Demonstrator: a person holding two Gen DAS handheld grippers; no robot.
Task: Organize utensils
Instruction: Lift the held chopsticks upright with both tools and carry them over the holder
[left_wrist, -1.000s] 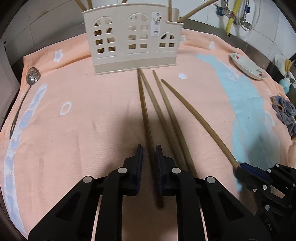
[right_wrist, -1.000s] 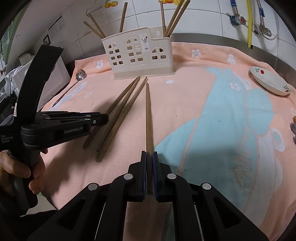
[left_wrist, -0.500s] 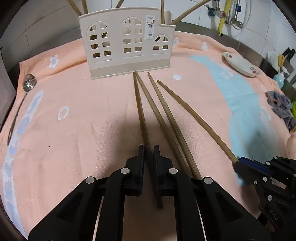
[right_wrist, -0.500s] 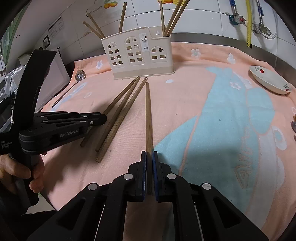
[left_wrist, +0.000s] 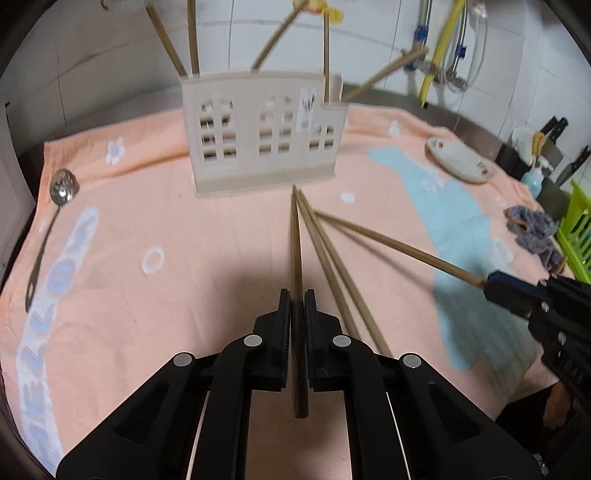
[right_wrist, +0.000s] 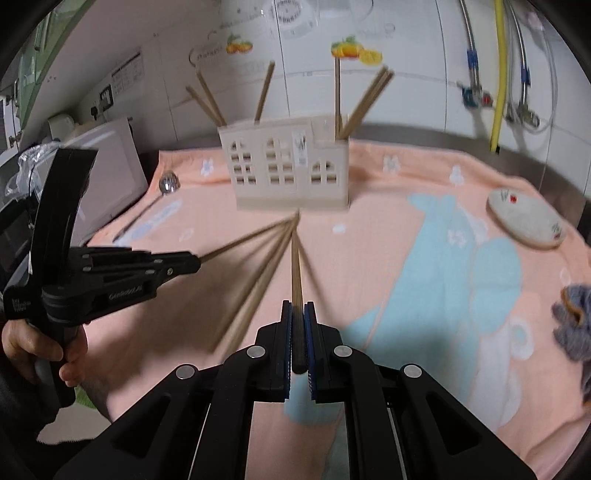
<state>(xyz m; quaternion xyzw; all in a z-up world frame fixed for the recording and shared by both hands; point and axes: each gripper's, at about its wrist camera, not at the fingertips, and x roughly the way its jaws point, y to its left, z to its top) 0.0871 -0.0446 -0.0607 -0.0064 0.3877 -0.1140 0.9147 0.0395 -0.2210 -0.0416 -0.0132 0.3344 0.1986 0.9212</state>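
left gripper (left_wrist: 296, 304): clamped on chopstick (left_wrist: 295, 251) | right gripper (right_wrist: 297, 314): second chopstick (right_wrist: 295, 273) pinched | handling: judged light, stiff, slippery; butt-end hold seemed right

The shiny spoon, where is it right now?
The spoon lies at the far left edge of the peach towel in the left wrist view, left of the cream utensil holder, well away from the chopsticks and both grippers.

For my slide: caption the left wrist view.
Left gripper clamps a chopstick before the holder; right gripper holds another.
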